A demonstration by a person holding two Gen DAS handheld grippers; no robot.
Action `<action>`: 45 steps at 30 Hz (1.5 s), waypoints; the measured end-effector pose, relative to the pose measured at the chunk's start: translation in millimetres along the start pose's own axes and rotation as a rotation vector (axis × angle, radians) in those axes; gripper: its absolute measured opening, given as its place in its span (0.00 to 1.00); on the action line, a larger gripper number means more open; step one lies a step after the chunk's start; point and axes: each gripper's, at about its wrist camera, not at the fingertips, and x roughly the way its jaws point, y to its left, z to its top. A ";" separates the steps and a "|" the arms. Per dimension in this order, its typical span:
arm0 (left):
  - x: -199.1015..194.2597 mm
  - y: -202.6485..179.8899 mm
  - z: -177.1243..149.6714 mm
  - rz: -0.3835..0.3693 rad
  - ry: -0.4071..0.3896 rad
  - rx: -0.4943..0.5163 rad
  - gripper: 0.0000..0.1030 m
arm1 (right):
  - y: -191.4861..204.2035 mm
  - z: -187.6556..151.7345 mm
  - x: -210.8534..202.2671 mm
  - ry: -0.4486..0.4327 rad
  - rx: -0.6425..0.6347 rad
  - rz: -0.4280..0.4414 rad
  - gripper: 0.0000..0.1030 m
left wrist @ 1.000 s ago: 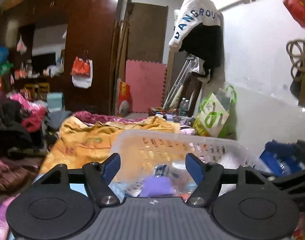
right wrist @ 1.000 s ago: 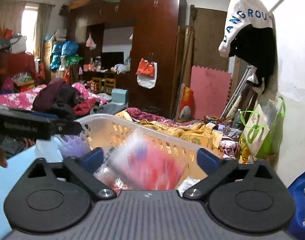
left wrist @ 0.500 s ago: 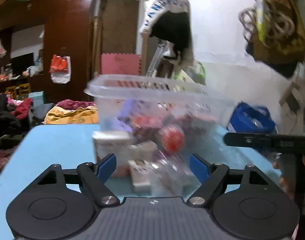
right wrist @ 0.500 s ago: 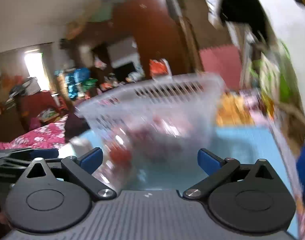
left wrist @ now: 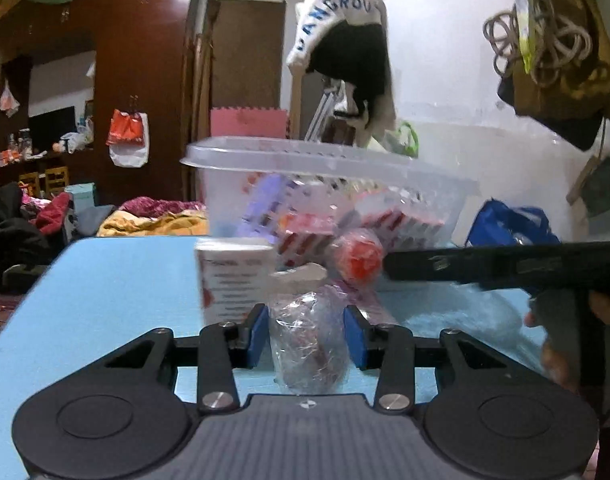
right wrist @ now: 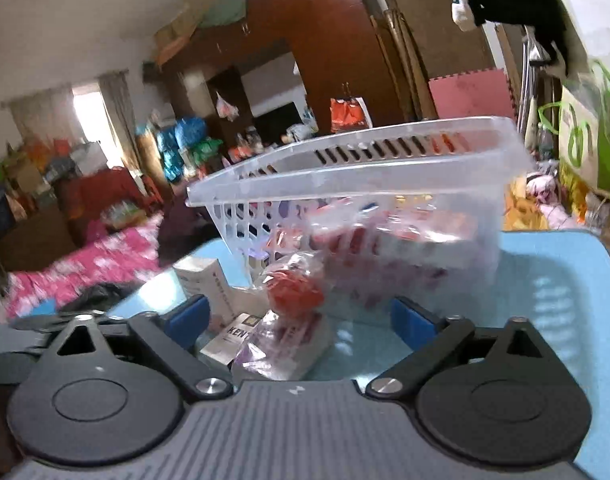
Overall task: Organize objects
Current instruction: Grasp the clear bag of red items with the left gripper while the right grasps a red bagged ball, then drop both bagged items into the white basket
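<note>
A clear plastic basket [left wrist: 325, 160] full of red-and-white packets stands on the blue table [left wrist: 105, 280]; it also shows in the right wrist view [right wrist: 365, 168]. My left gripper [left wrist: 307, 336] is shut on a clear plastic-wrapped bundle [left wrist: 307, 344] in front of the basket. A white box with red print [left wrist: 233, 280] stands just behind it, and a wrapped red item [left wrist: 357, 256] lies by the basket. My right gripper [right wrist: 297, 316] is open near the basket, over a wrapped packet [right wrist: 281, 336] and a red item [right wrist: 293, 292]. The right gripper's body crosses the left wrist view [left wrist: 505, 268].
A white box [right wrist: 209, 284] and a flat box with dark lettering [right wrist: 233, 336] lie left of the basket. A blue bag [left wrist: 509, 220] sits beyond the table's right side. Beds with clothes, a dark wardrobe [left wrist: 141, 80] and hanging bags surround the table.
Both grippers dropped from above the basket to table level in front of it. The left gripper has closed on the wrapped bundle. The right gripper stays open.
</note>
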 end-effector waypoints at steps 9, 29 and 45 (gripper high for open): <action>-5.0 31.9 -1.0 0.009 -0.018 -0.074 0.44 | 23.9 2.6 26.2 0.056 -0.077 -0.113 0.50; -14.2 17.1 82.8 -0.155 -0.157 -0.171 0.44 | 31.6 49.0 -75.6 -0.201 -0.166 -0.043 0.43; 85.7 10.0 163.4 0.052 -0.055 -0.134 0.80 | 6.9 99.2 -16.4 -0.162 -0.224 -0.181 0.92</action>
